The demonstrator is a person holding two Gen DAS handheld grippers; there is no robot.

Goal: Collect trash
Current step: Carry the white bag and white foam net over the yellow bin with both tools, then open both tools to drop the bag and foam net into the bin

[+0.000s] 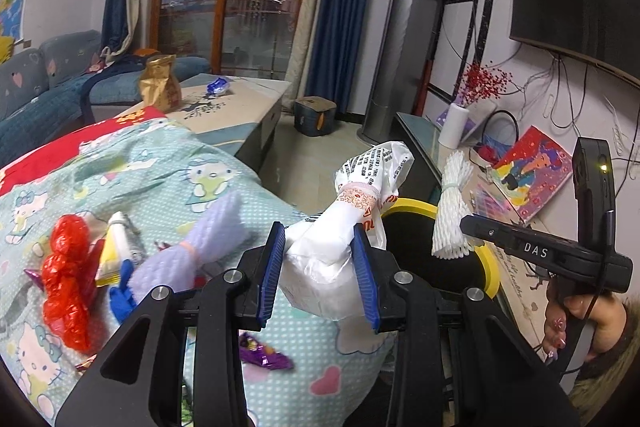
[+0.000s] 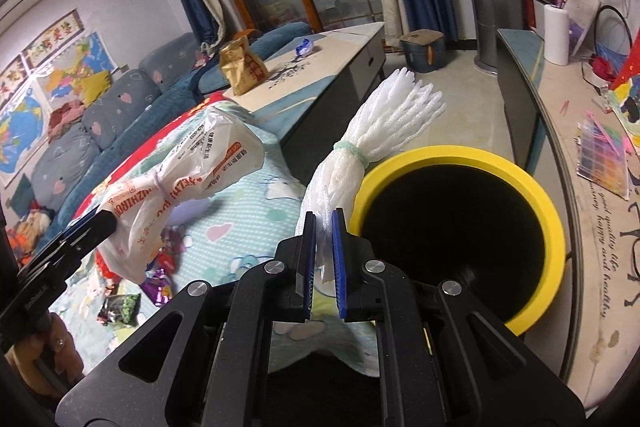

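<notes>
Right gripper [image 2: 321, 259], jaws narrow, pinches tied white foam-net bundle [image 2: 384, 123]; long axis points up and away, just beside yellow-rimmed black bin [image 2: 532, 187], mouth to its right, unobstructed. Left gripper [image 1: 320, 267] clamps knotted white printed plastic bag [image 1: 360, 195], farther from bin. Red crumpled wrap [image 1: 66, 275] lies on Hello Kitty cloth [image 1: 192, 163]

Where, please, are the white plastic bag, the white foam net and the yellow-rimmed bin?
white plastic bag [image 1: 320, 259]: left wrist view, bulging body between the fingers.
white foam net [image 2: 384, 123]: right wrist view, splayed upper end.
yellow-rimmed bin [image 2: 556, 223]: right wrist view, right side of rim.
</notes>
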